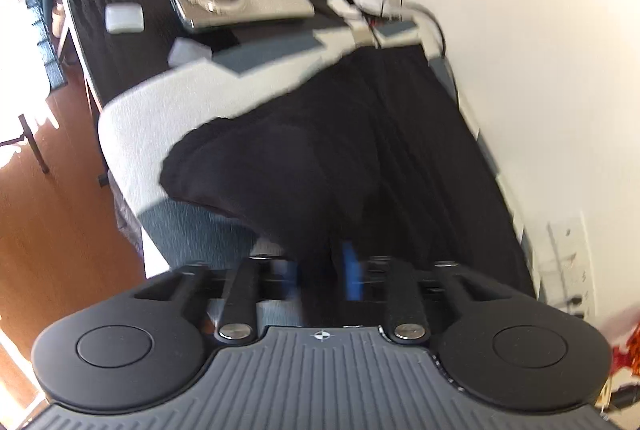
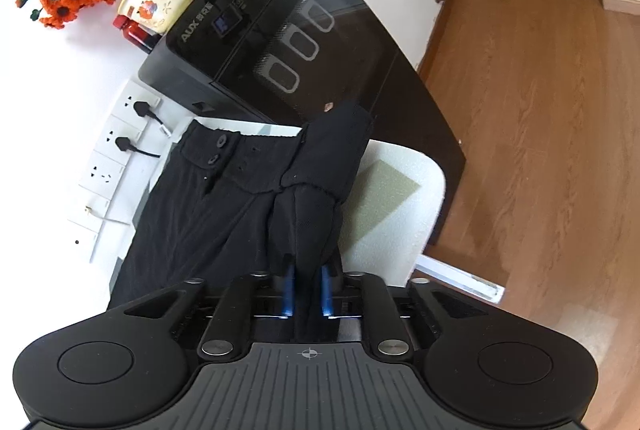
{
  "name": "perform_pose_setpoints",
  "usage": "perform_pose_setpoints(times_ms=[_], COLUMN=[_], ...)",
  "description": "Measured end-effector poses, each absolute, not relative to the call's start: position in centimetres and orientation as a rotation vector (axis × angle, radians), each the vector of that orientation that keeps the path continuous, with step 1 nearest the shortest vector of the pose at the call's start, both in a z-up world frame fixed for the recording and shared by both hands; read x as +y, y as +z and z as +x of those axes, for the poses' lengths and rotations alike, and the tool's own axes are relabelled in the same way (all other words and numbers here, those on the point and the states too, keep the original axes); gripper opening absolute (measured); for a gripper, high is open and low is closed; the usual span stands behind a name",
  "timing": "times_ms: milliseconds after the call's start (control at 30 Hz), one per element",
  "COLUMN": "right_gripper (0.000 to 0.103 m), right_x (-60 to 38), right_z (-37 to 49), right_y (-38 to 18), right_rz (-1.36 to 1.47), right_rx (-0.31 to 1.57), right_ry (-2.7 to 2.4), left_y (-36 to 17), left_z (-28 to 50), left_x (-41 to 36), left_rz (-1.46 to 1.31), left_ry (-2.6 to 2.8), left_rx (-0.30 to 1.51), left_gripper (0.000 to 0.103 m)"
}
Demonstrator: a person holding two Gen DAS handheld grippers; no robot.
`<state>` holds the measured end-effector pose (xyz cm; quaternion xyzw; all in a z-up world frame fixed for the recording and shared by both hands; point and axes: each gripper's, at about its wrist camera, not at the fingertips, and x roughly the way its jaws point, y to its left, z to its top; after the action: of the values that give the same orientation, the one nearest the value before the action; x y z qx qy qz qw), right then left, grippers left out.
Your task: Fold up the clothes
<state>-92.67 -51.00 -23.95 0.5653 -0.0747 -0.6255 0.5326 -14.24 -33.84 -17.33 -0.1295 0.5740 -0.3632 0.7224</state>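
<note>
Left gripper (image 1: 320,266): black trousers (image 1: 340,150) draped over its fingers, blurred, can't tell if pinched. Right gripper (image 2: 307,288): blue fingers (image 2: 289,290) clamp a bunched fold, lifted to carry across; waistband (image 2: 228,154) lies ahead-left on the white mat (image 2: 400,190).

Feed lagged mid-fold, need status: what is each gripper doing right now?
Left gripper: black fabric garment between its jaws; grip cannot be told.
Right gripper: closed on a bunched fold of the garment.
</note>
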Motion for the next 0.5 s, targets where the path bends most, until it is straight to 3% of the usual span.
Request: perform_pose_setpoints(times_ms=[33, 100, 233, 300, 367, 433, 467, 500], right_gripper=[0.030, 0.036, 0.038, 0.039, 0.039, 0.038, 0.026, 0.008], right_x=[-50.9, -51.0, -51.8, -52.2, -52.9, -53.8, -54.4, -55.0], right_z=[-92.8, -93.1, -93.6, -93.9, -94.1, -93.9, -93.8, -93.7], right_y=[-24.0, -24.2, -24.1, -24.1, -24.3, -24.3, -24.1, -23.7], right_rz=[1.354, 1.361, 1.364, 1.365, 1.381, 1.388, 1.396, 1.408], right_rx=[-0.193, -0.216, -0.214, -0.209, -0.207, -0.177, -0.143, -0.110], right_ry=[-1.489, -1.486, -1.499, -1.506, -1.508, -1.502, -1.495, -1.488], left_y=[-17.5, -17.9, -18.6, -18.8, -18.8, -18.2, -17.8, -17.3], left_z=[-14.6, -15.3, -16.1, -16.5, -16.6, -16.6, -16.5, -16.5], left_x=[-34.0, -34.3, -35.0, -35.2, -35.4, -35.1, -34.9, -34.8], left_rz=[-0.274, -0.267, -0.272, -0.269, -0.266, -0.292, -0.305, -0.322], left_ry=[-0.814, -0.825, -0.817, -0.811, -0.800, -0.795, -0.793, -0.793], left_rx=[1.279, 1.288, 1.324, 1.322, 1.326, 1.301, 1.288, 1.275], left_gripper=[0.058, 0.058, 0.057, 0.043, 0.009, 0.007, 0.006, 0.005])
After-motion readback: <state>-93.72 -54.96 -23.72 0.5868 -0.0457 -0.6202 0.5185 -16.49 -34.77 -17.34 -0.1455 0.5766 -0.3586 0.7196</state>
